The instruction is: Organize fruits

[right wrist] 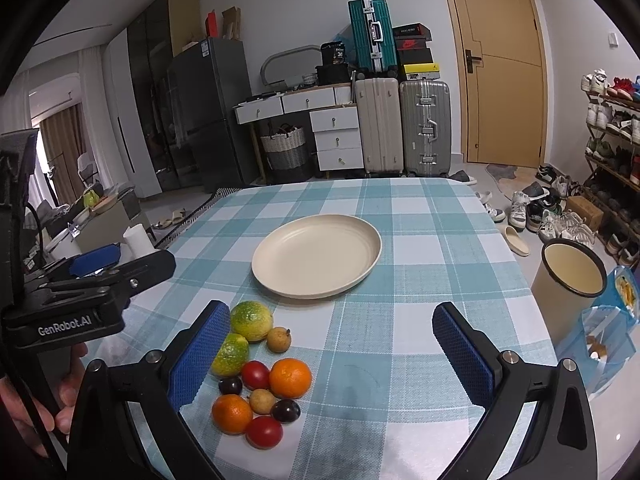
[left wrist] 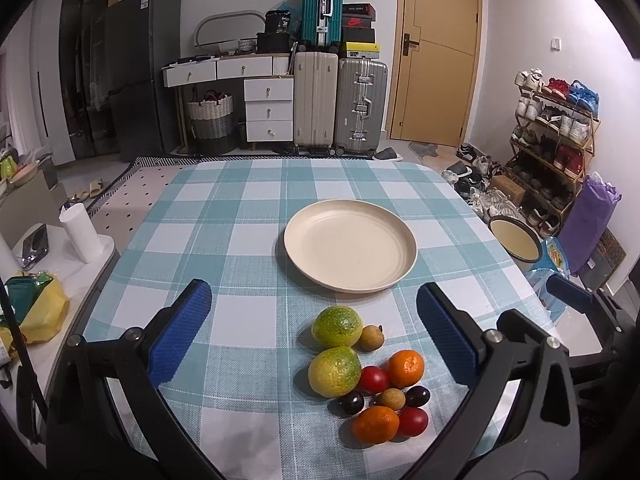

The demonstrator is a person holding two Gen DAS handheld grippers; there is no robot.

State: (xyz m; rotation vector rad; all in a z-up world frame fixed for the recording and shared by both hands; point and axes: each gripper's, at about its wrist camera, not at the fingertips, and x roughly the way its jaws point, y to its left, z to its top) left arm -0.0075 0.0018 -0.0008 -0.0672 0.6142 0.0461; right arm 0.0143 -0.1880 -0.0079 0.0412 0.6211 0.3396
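A pile of fruit lies on the checked tablecloth in front of an empty cream plate. It holds two green-yellow citrus, two oranges, two red tomatoes, two dark plums and two small tan longans. My left gripper is open, low over the table, with the pile between its fingers. My right gripper is open and empty, with the pile by its left finger.
A cream bin with a dark rim stands off the table's right edge beside a blue snack bag. A paper roll and a yellow bag sit on a side table to the left. A shoe rack stands at the right.
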